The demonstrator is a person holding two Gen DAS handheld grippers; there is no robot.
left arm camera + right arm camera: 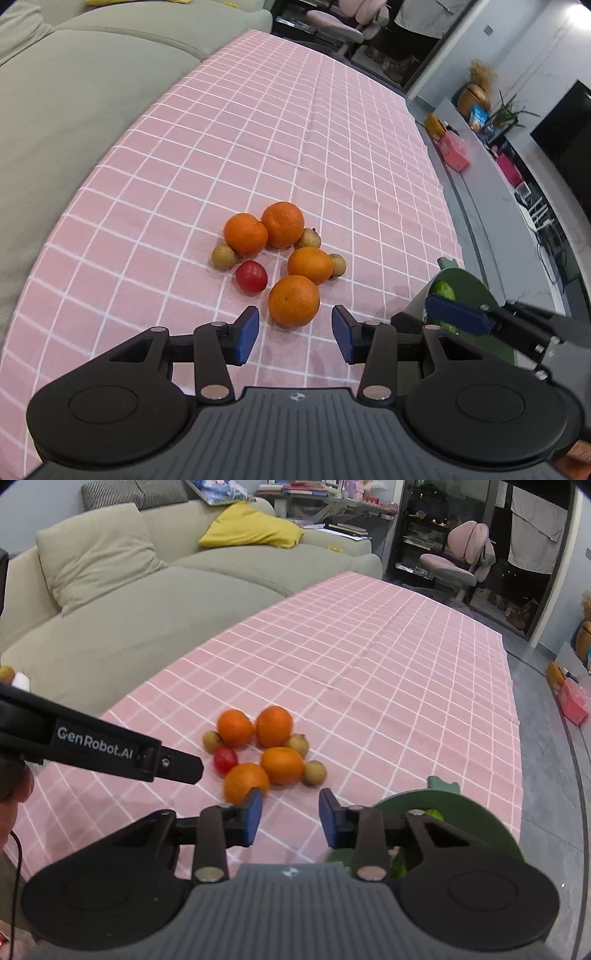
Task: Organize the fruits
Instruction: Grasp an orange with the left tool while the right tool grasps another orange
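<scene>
"GenRobot.AI" on left gripper (295,334), fingers wide; right gripper (290,819) wide; oranges (293,301) untouched.

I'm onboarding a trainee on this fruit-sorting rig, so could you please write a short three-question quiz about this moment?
1. How many oranges lie on the pink checked tablecloth?
2. True or false: the left claw is shut on the red tomato.
3. Which fruit lies nearest in front of the left claw's open fingers? A) the nearest orange B) a small brown fruit C) the tomato

Key
1. Four.
2. False: it is open and holds nothing, and the tomato lies free on the cloth.
3. A. The right claw is open too, beside the green plate.
</scene>
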